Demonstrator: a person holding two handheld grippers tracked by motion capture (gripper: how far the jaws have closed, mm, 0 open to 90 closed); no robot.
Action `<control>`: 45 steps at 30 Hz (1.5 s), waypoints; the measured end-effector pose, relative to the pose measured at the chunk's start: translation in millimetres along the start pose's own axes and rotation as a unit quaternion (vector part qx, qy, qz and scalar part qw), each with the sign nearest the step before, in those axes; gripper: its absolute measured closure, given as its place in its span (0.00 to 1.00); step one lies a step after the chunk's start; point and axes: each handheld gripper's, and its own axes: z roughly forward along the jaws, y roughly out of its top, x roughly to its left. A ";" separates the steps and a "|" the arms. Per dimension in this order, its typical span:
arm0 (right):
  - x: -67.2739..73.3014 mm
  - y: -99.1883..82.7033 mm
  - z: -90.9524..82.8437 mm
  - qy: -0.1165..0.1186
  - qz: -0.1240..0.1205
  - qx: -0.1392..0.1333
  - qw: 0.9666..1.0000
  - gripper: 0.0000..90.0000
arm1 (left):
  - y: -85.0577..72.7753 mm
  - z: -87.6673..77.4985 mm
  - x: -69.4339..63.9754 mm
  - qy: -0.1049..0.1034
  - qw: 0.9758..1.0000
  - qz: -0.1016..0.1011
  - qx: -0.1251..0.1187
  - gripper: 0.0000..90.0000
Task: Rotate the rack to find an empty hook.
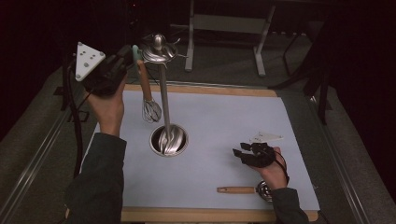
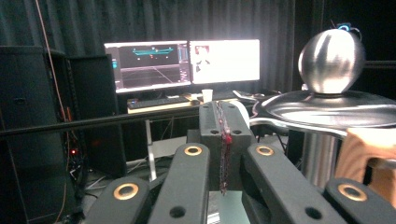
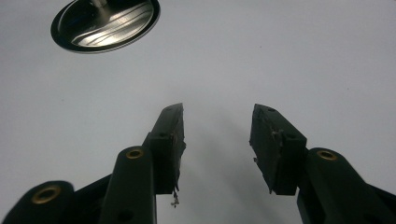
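Whisk point(image 1: 148, 93) hanging, perhaps hooked on stand point(image 1: 163, 93)

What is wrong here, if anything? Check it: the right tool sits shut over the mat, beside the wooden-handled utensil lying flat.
One thing is wrong: the right tool is open, not shut. The right gripper view shows its jaws well apart with bare mat between them. The rest stands: it sits over the mat, beside the wooden-handled utensil lying flat.

The second whisk's point(image 1: 243, 189) wire head slips under the right wrist — perhaps half hidden — its wooden handle bare.
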 end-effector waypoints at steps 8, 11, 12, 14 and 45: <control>-0.7 0.0 -0.7 0.000 0.000 -0.002 1.000 0.61 | 0.3 4.3 1.3 0.006 1.000 -0.007 0.004 1.00; -1.3 -0.2 -1.3 -0.001 0.002 -0.001 1.000 0.61 | 0.2 1.6 0.4 0.004 1.000 0.002 0.005 1.00; -1.3 -0.2 -1.3 -0.001 0.002 -0.001 1.000 0.61 | 0.2 1.6 0.4 0.004 1.000 0.002 0.005 1.00; -1.3 -0.4 -1.0 -0.001 0.001 -0.001 1.000 0.61 | -0.1 -0.3 -0.8 -0.001 1.000 0.005 0.003 1.00; -2.6 -1.3 -1.3 -0.009 -0.001 0.003 1.000 0.61 | -1.3 5.3 3.4 -0.007 1.000 0.008 0.023 0.99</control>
